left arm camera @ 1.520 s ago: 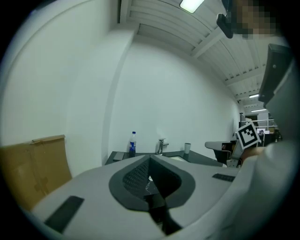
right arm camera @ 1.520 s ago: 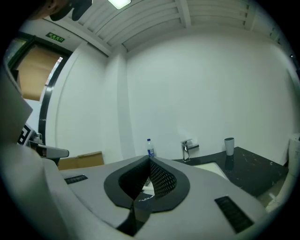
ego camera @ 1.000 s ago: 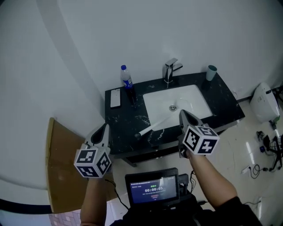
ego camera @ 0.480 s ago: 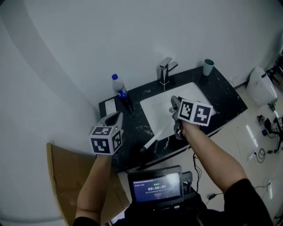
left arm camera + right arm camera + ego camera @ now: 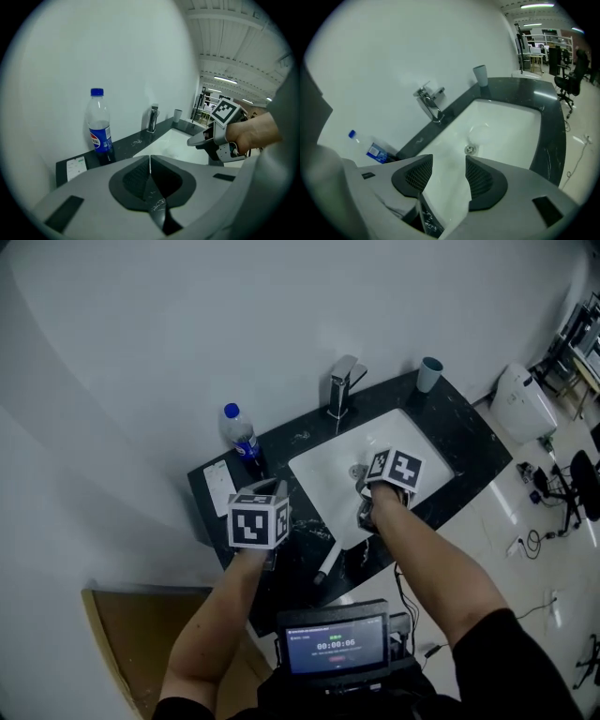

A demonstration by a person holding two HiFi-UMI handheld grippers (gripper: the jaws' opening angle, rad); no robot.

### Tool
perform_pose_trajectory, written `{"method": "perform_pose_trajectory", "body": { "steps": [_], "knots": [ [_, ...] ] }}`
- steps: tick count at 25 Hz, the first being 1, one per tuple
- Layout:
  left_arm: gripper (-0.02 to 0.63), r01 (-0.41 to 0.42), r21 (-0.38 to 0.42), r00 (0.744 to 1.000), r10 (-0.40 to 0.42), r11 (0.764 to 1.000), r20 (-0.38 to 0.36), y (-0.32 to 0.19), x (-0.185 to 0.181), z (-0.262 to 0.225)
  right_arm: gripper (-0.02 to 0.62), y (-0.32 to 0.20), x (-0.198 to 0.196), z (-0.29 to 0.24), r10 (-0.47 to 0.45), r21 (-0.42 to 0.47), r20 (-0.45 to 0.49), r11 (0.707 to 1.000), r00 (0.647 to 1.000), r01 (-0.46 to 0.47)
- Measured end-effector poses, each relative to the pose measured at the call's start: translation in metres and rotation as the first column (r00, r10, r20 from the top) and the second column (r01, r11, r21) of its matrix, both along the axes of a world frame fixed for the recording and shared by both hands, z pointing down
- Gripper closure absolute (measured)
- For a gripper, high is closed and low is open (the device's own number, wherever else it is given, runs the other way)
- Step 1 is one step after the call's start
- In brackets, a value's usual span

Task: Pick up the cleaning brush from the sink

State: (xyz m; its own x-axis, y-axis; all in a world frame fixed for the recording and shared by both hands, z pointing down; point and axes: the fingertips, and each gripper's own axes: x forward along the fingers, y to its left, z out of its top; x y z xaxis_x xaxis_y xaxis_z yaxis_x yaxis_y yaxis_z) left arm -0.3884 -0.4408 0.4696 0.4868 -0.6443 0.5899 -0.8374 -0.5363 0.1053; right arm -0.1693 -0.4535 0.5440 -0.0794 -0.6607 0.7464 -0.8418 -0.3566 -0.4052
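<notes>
The cleaning brush (image 5: 328,559) has a long white handle with a dark end. It lies across the front left rim of the white sink (image 5: 323,460), partly hidden under my right gripper. My right gripper (image 5: 367,482) hangs over the sink's front part and points down toward the drain (image 5: 469,149). Its jaws (image 5: 447,173) are opening. A white strip that looks like the handle runs between them, and the pads do not press on it. My left gripper (image 5: 267,488) is over the black counter (image 5: 469,442) left of the sink, with its jaws (image 5: 150,161) shut and empty.
A blue-labelled bottle (image 5: 239,437) and a white card (image 5: 217,486) are on the counter's left. The faucet (image 5: 339,385) and a grey cup (image 5: 429,373) stand along the wall. A small screen (image 5: 336,643) sits at my waist, a cardboard sheet (image 5: 131,643) lies lower left, and a white appliance (image 5: 525,404) stands at the right.
Both grippers have moved forward and down, from in front of the counter to over it. The right one now sits above the sink's front by the brush handle.
</notes>
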Motion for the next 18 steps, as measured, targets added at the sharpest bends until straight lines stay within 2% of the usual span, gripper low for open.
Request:
{"method": "perform_pose_trajectory", "body": {
  "steps": [1,2,3,7,10,12,14,18],
  "knots": [
    [0.592,-0.017,-0.014,1.0,0.017,1.0,0.003,-0.004,0.003,0.007,0.385,0.0,0.002,0.015,0.026,-0.046,-0.013,0.999,1.0,-0.027],
    [0.592,-0.031,-0.028,0.999,0.032,0.999,0.004,-0.007,0.005,0.014,0.323,0.0,0.003,0.029,0.047,-0.089,-0.022,0.995,0.999,-0.049],
    [0.592,-0.041,-0.041,0.999,0.041,0.998,0.001,-0.009,0.006,0.021,0.299,0.0,0.002,0.043,0.061,-0.129,-0.024,0.99,0.998,-0.063],
    [0.592,-0.047,-0.088,0.999,0.046,0.995,-0.01,-0.023,0.004,0.045,0.299,-0.005,-0.009,0.093,0.105,-0.279,-0.014,0.955,0.994,-0.105],
    [0.592,-0.054,-0.118,0.998,0.052,0.992,-0.017,-0.033,0.004,0.062,0.299,-0.013,-0.012,0.11,0.17,-0.29,-0.026,0.942,0.985,-0.17],
    [0.592,-0.052,-0.136,0.998,0.049,0.989,-0.026,-0.039,0.002,0.07,0.299,-0.014,-0.015,0.122,0.174,-0.311,-0.047,0.933,0.984,-0.18],
    [0.592,-0.056,-0.15,0.998,0.05,0.987,-0.04,-0.041,0.001,0.074,0.299,-0.011,-0.02,0.136,0.185,-0.362,-0.048,0.912,0.982,-0.19],
    [0.592,-0.054,-0.15,0.997,0.045,0.987,-0.066,-0.043,0.0,0.076,0.301,-0.003,-0.023,0.158,0.274,-0.442,-0.003,0.862,0.962,-0.247]
  ]
}}
